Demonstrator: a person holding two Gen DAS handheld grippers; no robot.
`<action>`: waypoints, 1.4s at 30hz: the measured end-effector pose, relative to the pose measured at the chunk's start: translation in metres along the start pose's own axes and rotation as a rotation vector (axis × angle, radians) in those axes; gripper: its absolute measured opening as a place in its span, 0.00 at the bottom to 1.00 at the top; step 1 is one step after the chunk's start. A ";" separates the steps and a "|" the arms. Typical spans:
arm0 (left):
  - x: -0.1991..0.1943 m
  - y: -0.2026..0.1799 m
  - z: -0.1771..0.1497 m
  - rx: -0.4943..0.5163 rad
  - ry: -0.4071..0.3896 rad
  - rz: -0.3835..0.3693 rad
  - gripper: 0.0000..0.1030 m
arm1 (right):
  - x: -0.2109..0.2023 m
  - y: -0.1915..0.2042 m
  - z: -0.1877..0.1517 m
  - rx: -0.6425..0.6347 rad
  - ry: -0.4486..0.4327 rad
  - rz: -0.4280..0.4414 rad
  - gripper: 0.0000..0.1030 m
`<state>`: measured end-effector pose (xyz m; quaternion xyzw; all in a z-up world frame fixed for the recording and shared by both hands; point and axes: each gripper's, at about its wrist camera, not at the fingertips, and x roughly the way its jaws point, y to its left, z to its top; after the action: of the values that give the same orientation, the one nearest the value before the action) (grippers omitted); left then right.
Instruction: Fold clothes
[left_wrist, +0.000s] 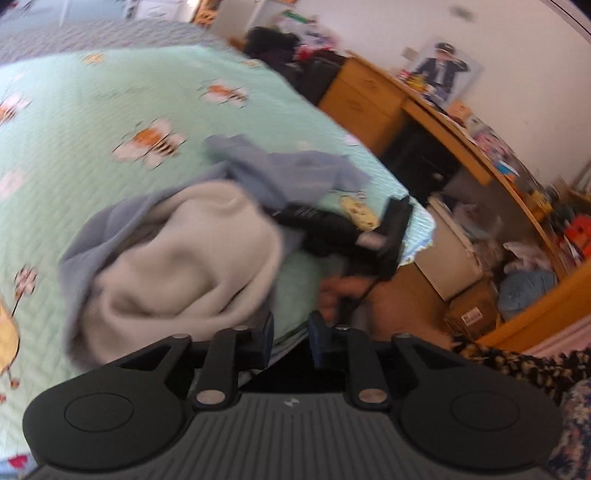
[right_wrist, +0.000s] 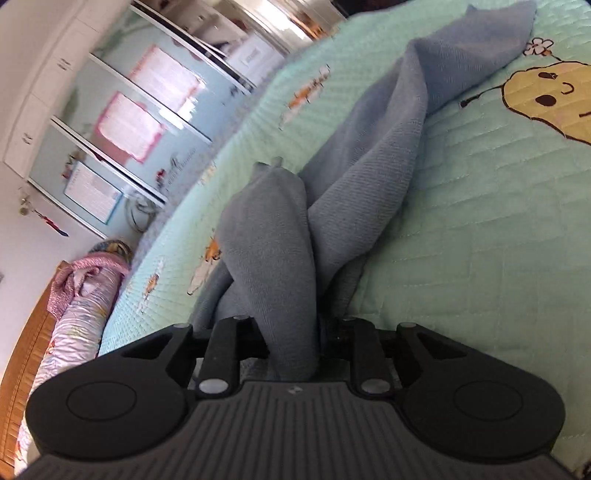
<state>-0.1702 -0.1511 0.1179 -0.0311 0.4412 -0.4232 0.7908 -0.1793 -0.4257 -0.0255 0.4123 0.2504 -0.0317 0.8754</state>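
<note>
I am seeing my left claw (left_wrist: 291, 341) standing slightly parted with nothing between its pads; the garment (left_wrist: 192, 258), grey lining out, is lying bunched on the bed (left_wrist: 92, 122) toward ten o'clock. My right claw (right_wrist: 291, 345) is pinching a fold of the blue garment (right_wrist: 373, 155) between narrowly set pads. From there the cloth is stretching toward one o'clock, its long axis running diagonally across the green quilt (right_wrist: 461, 240).
</note>
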 end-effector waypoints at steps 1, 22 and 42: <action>0.004 -0.007 0.001 0.004 -0.004 0.006 0.28 | -0.002 0.000 -0.002 -0.025 -0.019 0.004 0.26; 0.082 -0.026 0.032 -0.143 -0.035 0.280 0.28 | 0.000 -0.012 0.003 0.012 -0.051 0.111 0.33; 0.097 -0.010 0.044 -0.170 0.003 0.430 0.27 | 0.006 -0.009 0.004 0.018 -0.057 0.124 0.33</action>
<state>-0.1202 -0.2390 0.0837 -0.0021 0.4731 -0.2060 0.8566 -0.1747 -0.4335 -0.0320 0.4338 0.1990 0.0085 0.8787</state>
